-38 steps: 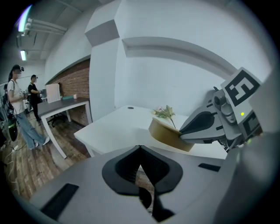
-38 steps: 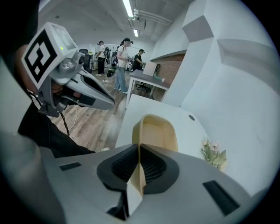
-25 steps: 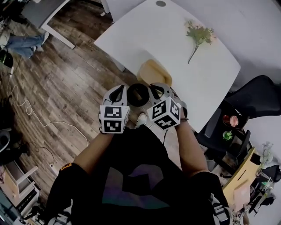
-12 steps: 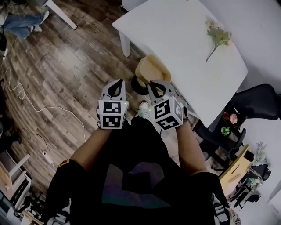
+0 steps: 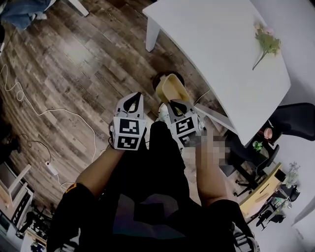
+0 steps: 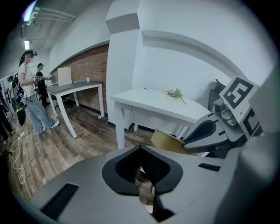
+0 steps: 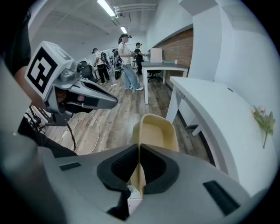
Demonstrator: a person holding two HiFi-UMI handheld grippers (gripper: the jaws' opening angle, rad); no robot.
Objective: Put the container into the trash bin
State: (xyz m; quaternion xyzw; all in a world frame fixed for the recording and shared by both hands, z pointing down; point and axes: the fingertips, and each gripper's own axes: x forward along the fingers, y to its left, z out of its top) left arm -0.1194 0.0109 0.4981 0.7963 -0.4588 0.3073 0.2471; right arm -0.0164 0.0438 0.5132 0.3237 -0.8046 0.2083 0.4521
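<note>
The head view is dim and flat: the wooden floor (image 5: 74, 74) looks dull, the person's dark clothing (image 5: 147, 206) shows almost no detail, and the white surface (image 5: 211, 44) is the brightest patch, free of glare. Both gripper views are brighter, lit by ceiling strip lights (image 7: 107, 8) far above. Their wide lenses bow straight lines and blacken the corners. The container (image 7: 155, 131) looks sharp; the right claw (image 7: 138, 151), nearest the lens, is soft

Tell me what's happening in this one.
A person holds two grippers. The right gripper is shut on the wall of a yellow container, held over the floor beside a white table. The left gripper is shut and empty. A dark round thing, perhaps the bin, shows just past the container.
</note>
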